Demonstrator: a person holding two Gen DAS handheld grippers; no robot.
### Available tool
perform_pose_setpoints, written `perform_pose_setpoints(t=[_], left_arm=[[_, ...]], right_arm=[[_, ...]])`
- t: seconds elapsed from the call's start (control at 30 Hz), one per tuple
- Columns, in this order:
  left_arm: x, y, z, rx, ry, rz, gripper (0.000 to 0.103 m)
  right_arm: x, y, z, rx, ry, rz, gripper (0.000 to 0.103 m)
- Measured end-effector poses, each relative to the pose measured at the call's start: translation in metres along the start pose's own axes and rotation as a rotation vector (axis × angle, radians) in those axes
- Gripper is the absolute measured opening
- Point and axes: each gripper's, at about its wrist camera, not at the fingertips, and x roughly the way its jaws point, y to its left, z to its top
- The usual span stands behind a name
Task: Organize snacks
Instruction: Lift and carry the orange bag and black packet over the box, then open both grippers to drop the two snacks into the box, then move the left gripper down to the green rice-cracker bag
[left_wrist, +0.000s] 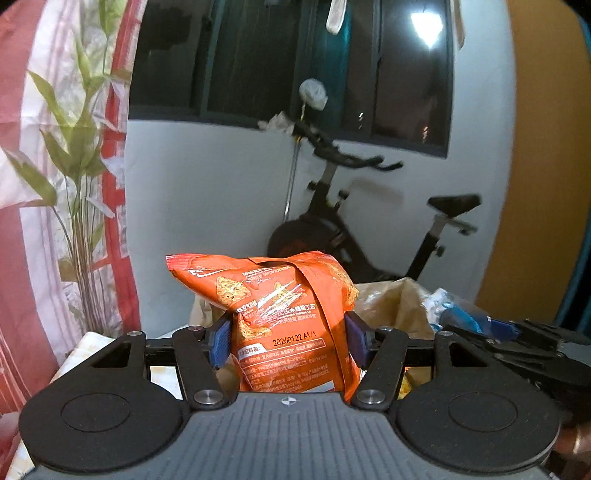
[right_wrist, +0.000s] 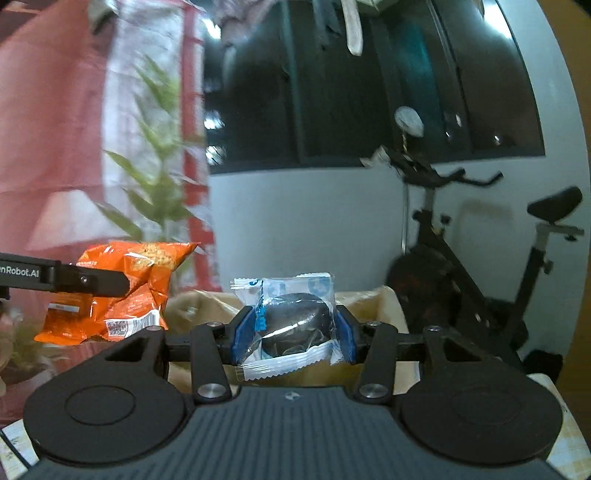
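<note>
Two grippers, each with one snack; nearest in the left wrist view, the left gripper (left_wrist: 290, 341) has its blue pads pressed into both sides of a single orange chip bag (left_wrist: 280, 317), which stands upright between them and hides whatever lies straight ahead at low level; its bottom edge is cut off by the gripper body; in the right wrist view the right gripper (right_wrist: 291, 328) pinches one clear and white packet (right_wrist: 291, 321) holding a dark round snack, its printing too small to read; the same orange bag shows at that view's left, held up in the air by the other gripper's black finger; just beyond both snacks sits a tan bag (right_wrist: 373, 299) with a crumpled open rim, its inside screened by the packets; a pale patterned table edge (right_wrist: 569, 435) shows at the lower right, mostly covered; further off, one leafy green plant (left_wrist: 70, 147) stands against a red and white curtain (left_wrist: 22, 236), blurred in the right view; one black exercise bike (left_wrist: 373, 221) stands by the white wall (left_wrist: 207, 206) under a dark window (left_wrist: 258, 62), its lower part hidden behind the snacks and bag
</note>
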Motion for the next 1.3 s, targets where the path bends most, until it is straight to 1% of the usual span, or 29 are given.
perform_pose_setpoints(t=[0.1, 0.17, 0.2, 0.23, 0.3, 0.33, 0.43, 0.6, 0.67, 0.77, 0.87, 0.97, 1.07, 1.13, 1.2, 1.3], left_arm=[[0.021, 0.001, 0.002, -0.021, 0.036, 0.006, 0.064], [0.031, 0.002, 0.002, -0.013, 0.057, 0.019, 0.068], [0.034, 0.002, 0.002, -0.012, 0.066, 0.025, 0.074], [0.036, 0.002, 0.001, -0.015, 0.074, 0.033, 0.08], [0.032, 0.006, 0.0, -0.024, 0.069, 0.042, 0.083], [0.029, 0.008, 0.0, -0.03, 0.067, 0.043, 0.083], [0.017, 0.013, -0.003, -0.051, 0.067, 0.034, 0.083], [-0.009, 0.009, -0.014, -0.046, 0.063, 0.027, 0.083], [-0.019, 0.008, -0.02, -0.059, 0.07, 0.022, 0.083], [-0.032, 0.005, -0.028, -0.098, 0.078, 0.001, 0.082], [-0.044, -0.003, -0.038, -0.093, 0.08, -0.021, 0.082], [-0.052, -0.009, -0.049, -0.082, 0.094, -0.044, 0.082], [-0.052, -0.011, -0.06, -0.105, 0.119, -0.065, 0.081], [-0.051, -0.011, -0.067, -0.115, 0.138, -0.085, 0.081], [-0.048, -0.013, -0.072, -0.106, 0.151, -0.087, 0.081], [-0.043, -0.013, -0.079, -0.096, 0.169, -0.096, 0.081]], right_arm=[[0.017, -0.006, -0.004, 0.009, 0.043, -0.03, 0.049], [0.021, -0.008, -0.01, 0.01, 0.065, -0.048, 0.05], [0.023, -0.01, -0.013, 0.013, 0.076, -0.058, 0.051], [0.023, -0.012, -0.015, 0.019, 0.082, -0.068, 0.054], [0.02, -0.018, -0.016, 0.041, 0.086, -0.076, 0.056], [0.016, -0.02, -0.017, 0.053, 0.086, -0.074, 0.058], [0.0, -0.025, -0.016, 0.071, 0.067, -0.074, 0.058], [-0.029, -0.027, -0.016, 0.098, 0.029, -0.073, 0.058], [-0.042, -0.027, -0.019, 0.107, 0.02, -0.076, 0.058], [-0.058, -0.026, -0.025, 0.113, 0.024, -0.078, 0.058], [-0.07, -0.022, -0.031, 0.103, 0.032, -0.087, 0.058], [-0.079, -0.021, -0.043, 0.1, 0.053, -0.099, 0.058], [-0.081, -0.019, -0.059, 0.086, 0.086, -0.119, 0.058], [-0.077, -0.019, -0.071, 0.088, 0.115, -0.124, 0.058], [-0.07, -0.021, -0.083, 0.1, 0.15, -0.132, 0.058], [-0.057, -0.026, -0.098, 0.145, 0.215, -0.118, 0.058]])
